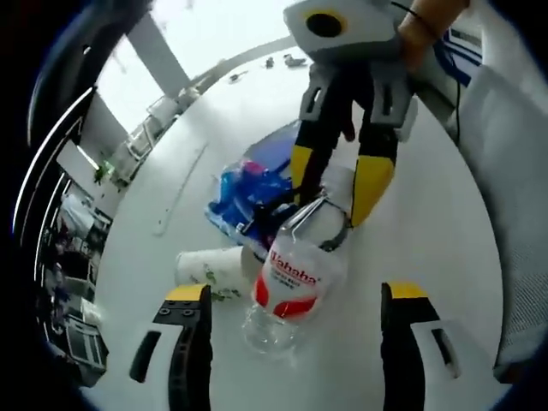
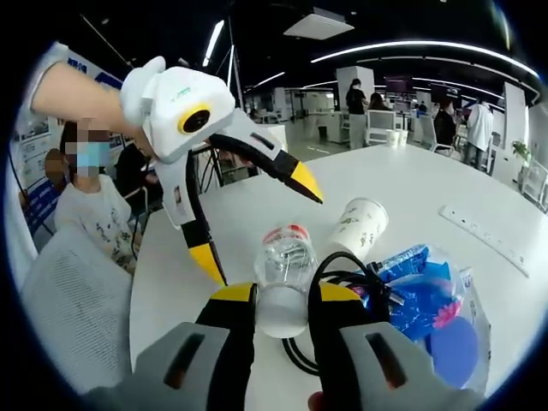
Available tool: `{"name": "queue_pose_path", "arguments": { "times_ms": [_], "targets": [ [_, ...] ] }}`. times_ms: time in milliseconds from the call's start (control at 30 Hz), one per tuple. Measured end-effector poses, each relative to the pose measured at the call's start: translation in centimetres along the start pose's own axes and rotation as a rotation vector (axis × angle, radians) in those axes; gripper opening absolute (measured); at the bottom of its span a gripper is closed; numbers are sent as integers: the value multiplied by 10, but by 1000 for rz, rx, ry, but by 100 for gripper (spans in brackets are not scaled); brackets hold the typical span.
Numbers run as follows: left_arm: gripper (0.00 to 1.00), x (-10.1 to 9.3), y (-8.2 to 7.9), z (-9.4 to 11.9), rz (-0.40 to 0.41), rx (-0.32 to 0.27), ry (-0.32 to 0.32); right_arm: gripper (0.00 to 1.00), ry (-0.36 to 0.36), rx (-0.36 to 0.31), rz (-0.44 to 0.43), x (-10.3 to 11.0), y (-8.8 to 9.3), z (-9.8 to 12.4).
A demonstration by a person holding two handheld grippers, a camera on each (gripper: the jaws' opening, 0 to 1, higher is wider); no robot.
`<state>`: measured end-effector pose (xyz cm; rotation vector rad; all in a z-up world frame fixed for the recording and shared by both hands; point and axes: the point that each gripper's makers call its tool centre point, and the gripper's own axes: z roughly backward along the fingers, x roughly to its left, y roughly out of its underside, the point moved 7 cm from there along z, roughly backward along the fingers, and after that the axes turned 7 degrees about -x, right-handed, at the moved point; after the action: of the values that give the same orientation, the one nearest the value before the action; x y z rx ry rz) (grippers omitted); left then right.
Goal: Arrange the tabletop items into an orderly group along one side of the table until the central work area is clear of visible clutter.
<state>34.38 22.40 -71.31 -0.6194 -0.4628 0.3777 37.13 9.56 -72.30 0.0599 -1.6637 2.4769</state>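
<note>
On the white table point(image 2: 411, 184), right tool point(image 2: 282, 295) clamps empty bottle point(image 2: 282, 282); left tool point(image 1: 295, 295) apart.

I am working in a big open-plan office or lab hall. Long strip lights point(image 2: 428, 47) run across a dark ceiling, and a square vent point(image 2: 321, 23) sits between them. My table point(image 2: 402, 175) is wide, white and rounded, with a power strip point(image 2: 484, 235) lying on it. Farther back stand white desks point(image 2: 385, 128) and pillars, with several people point(image 2: 476, 127) around them (one seated person point(image 2: 90, 205) beside a mesh office chair point(image 2: 68, 300)).
</note>
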Motion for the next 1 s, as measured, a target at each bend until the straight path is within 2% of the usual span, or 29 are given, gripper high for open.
{"name": "queue_pose_path", "arguments": {
  "times_ms": [400,467,667,1000],
  "targets": [
    [72,9,1,-17,-47,21,50,22,-10,-8,-8,-2,0,1],
    [72,8,1,-20,-43,26,55,22,-12,-11,-10,-2,0,1],
    [63,-1,4,-29,-80,53,117,22,-21,-12,-9,-3,0,2],
    [53,6,2,-40,-93,42,116,22,-31,-16,-11,-1,-2,4]
  ]
}}
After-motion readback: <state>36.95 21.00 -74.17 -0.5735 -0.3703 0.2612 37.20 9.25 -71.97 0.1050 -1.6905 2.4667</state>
